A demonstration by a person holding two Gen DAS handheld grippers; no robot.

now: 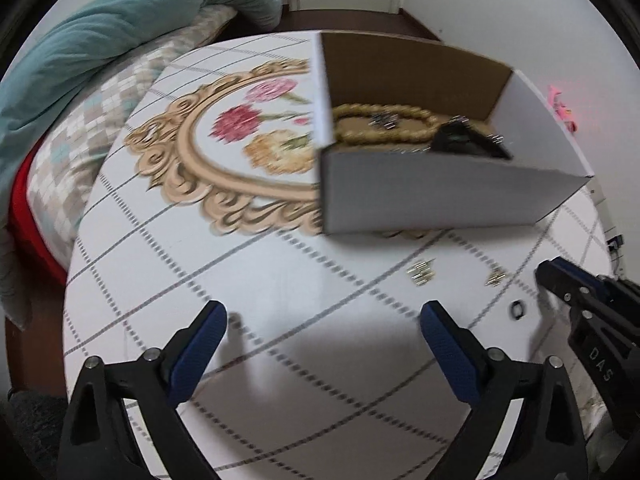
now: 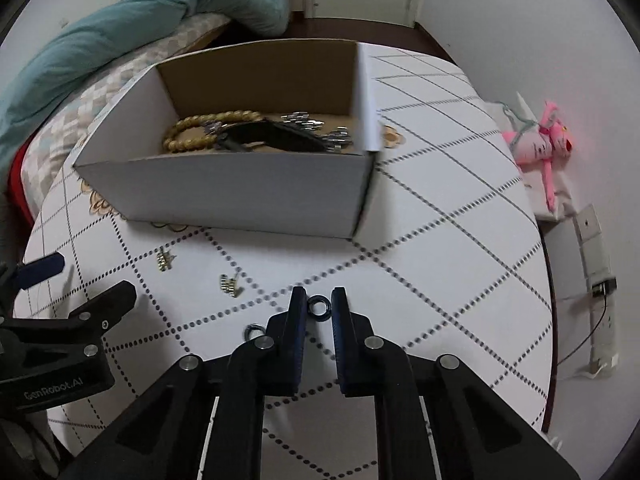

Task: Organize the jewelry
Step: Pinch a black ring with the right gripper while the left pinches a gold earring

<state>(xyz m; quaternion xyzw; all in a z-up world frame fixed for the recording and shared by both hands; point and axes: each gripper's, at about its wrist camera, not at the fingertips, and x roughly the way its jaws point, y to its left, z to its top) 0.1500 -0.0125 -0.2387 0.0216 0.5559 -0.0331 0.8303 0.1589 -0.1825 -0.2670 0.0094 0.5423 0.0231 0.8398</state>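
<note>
My right gripper points down at the white patterned table, shut on a small dark ring caught between its blue pads. A second dark ring lies just left of it. Two small gold earrings lie loose in front of a white cardboard box. The box holds a tan bead bracelet, a black item and silver pieces. My left gripper hangs open over bare table, holding nothing. In the left wrist view the right gripper shows at the right edge.
A bed with a teal blanket and checked cover runs along the table's left and far side. A pink plush toy and a power strip lie to the right, beyond the round table's edge.
</note>
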